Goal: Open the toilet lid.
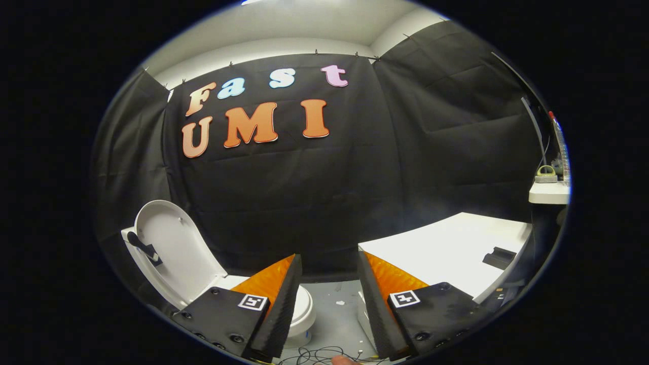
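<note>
Toilet lid (170, 248) up and leaning back, so job looks done; jaws of the gripper (328, 299) open, holding nothing, well clear beside the white bench (451, 243).

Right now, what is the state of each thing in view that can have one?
toilet lid: raised, leaning back, open.
toilet seat: down on the bowl, behind the left finger.
gripper: jaws open, nothing between them, apart from the toilet.
white table: beyond the right finger, a small dark object lying on it.
cables: loose on the floor.
</note>
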